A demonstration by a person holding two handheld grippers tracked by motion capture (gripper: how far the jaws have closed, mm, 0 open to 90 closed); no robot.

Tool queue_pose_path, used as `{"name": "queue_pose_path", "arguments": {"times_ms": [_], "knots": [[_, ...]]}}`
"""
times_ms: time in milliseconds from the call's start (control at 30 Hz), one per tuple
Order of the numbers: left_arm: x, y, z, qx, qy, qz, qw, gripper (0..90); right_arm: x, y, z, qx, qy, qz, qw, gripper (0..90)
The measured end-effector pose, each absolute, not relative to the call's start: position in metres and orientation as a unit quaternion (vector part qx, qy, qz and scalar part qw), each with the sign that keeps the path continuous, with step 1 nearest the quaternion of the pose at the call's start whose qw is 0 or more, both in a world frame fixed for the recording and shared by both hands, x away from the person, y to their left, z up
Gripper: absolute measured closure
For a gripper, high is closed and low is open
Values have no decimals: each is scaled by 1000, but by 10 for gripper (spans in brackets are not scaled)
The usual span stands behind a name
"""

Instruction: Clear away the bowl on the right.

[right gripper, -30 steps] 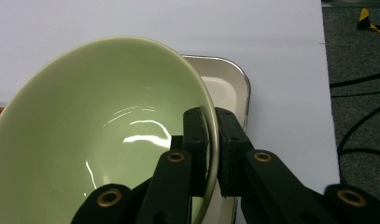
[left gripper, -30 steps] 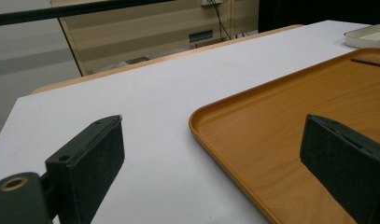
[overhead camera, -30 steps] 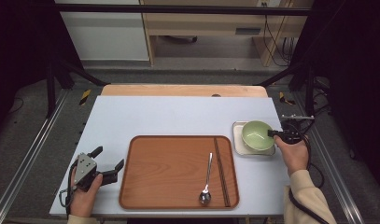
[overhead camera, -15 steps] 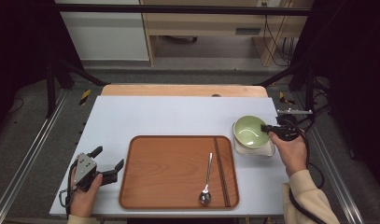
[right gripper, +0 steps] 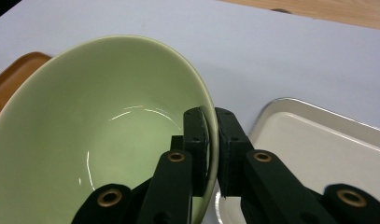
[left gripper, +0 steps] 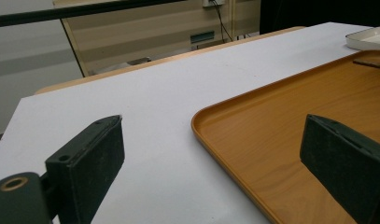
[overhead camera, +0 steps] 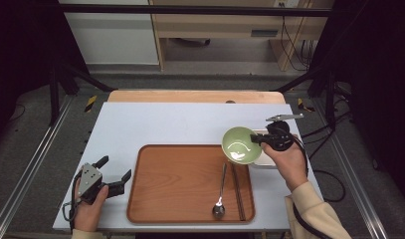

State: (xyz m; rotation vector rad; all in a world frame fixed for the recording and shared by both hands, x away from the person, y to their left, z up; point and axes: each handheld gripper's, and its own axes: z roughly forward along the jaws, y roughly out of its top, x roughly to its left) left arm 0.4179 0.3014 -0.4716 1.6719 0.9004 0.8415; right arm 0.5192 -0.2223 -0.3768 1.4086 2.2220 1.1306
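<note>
A pale green bowl (overhead camera: 240,145) hangs tilted in the air over the right edge of the wooden tray (overhead camera: 175,184), pinched by its rim in my right gripper (overhead camera: 262,141). In the right gripper view the two jaws clamp the bowl (right gripper: 99,135) wall, one inside and one outside; my right gripper (right gripper: 212,140) is shut on it. My left gripper (overhead camera: 115,172) rests at the table's front left, beside the tray, jaws wide apart with nothing between them. In the left gripper view, my left gripper (left gripper: 215,163) straddles the tray (left gripper: 295,140) corner.
A white square dish (overhead camera: 265,158) lies on the table under my right hand, and the same dish (right gripper: 318,154) sits just right of the bowl. A metal spoon (overhead camera: 221,191) and dark chopsticks (overhead camera: 238,191) lie on the tray's right part. The table (overhead camera: 165,124) ends near both hands.
My right gripper has lifted the green bowl off the white dish and carried it left toward the tray. The left gripper has stayed where it was.
</note>
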Motion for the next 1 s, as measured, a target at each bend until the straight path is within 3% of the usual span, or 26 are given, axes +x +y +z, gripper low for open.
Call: {"name": "queue_pose_path", "arguments": {"times_ms": [1000], "knots": [[418, 302, -471, 692, 373, 351, 509, 61, 501, -162, -399, 436, 814, 377, 79, 844]]}}
